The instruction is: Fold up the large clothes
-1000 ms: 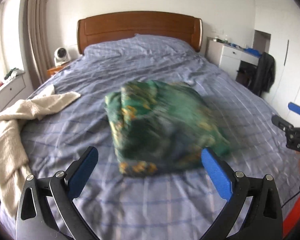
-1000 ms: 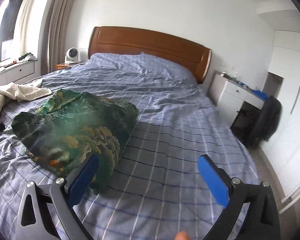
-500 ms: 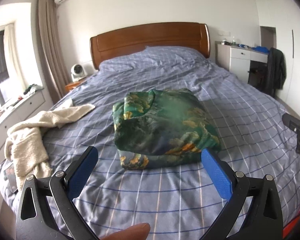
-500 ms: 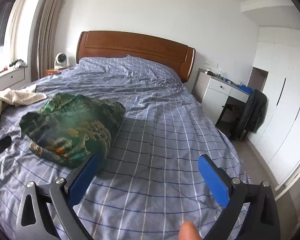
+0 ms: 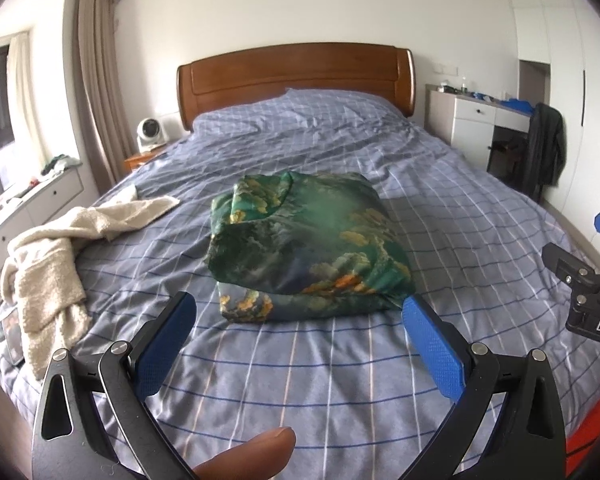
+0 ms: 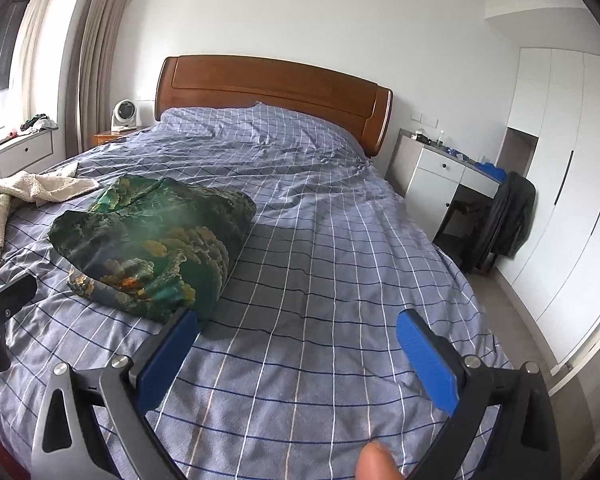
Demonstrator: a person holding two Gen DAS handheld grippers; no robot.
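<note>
So, left wrist view first: the left tongs (image 5: 296, 326) are spread wide with nothing between the blue pads, hanging just above the near end of the bed (image 5: 340, 392). Straight ahead, a bit past the tips, the green patterned garment (image 5: 306, 242) sits folded into a chunky bundle on the blue checked bedspread, roughly mid-bed. Off to the left a cream fleece blanket (image 5: 52, 272) is heaped at the bed's edge, partly hanging over. Behind everything is the wooden headboard (image 5: 296, 74), a small white fan (image 5: 150, 134) on the nightstand, and a white worktop (image 5: 480, 116) on the right with a dark jacket (image 5: 546, 146) draped beside it. Bits of the other tool poke in at the right edge. Right wrist view: the right tongs (image 6: 298, 328) are also spread open and holding nothing, over the bedspread (image 6: 320, 260) near the foot. From here the folded garment (image 6: 152, 236) lies to the left, with the left finger's tip just in front of its near corner; can't tell if they actually touch. The cream blanket (image 6: 28, 188) shows at far left, and a fingertip (image 6: 374, 462) peeks in at the bottom edge.
</note>
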